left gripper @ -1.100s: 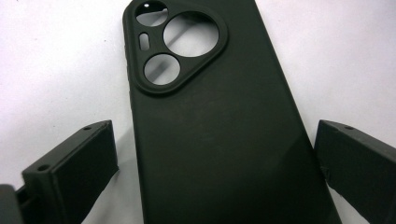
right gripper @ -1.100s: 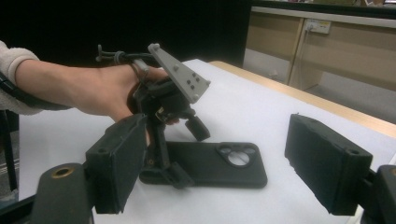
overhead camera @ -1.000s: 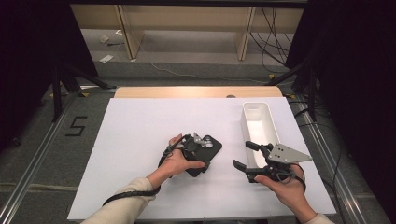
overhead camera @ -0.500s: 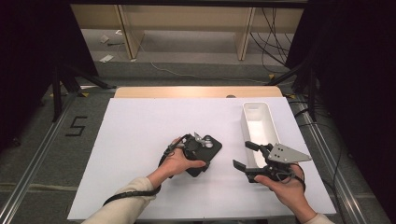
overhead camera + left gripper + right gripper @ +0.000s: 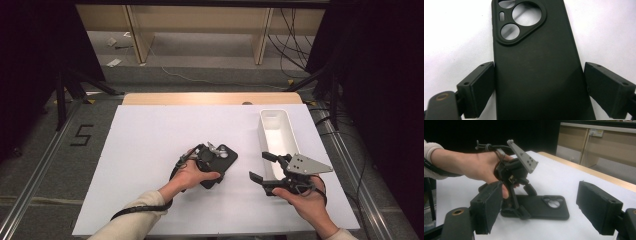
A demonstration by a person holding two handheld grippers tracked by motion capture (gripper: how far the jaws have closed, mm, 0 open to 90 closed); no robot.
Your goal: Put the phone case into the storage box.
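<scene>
The left gripper (image 5: pixel 539 90) straddles the dark, soft-looking phone case with the cut-out camera holes (image 5: pixel 536 62), which lies flat, back up, on the white table sheet (image 5: pixel 150 150). Its jaws have just been closing: one pad touches the case's edge, the other stands just clear, so nothing is clamped yet. The biggest risk, I judge, is the flexible case bowing or sliding sideways as the squeeze lands unevenly. A lesser one is a shallow edge grip slipping on the lift. The right gripper (image 5: pixel 262 167) waits wide and empty beside the long white plastic bin (image 5: pixel 275 130).
</scene>
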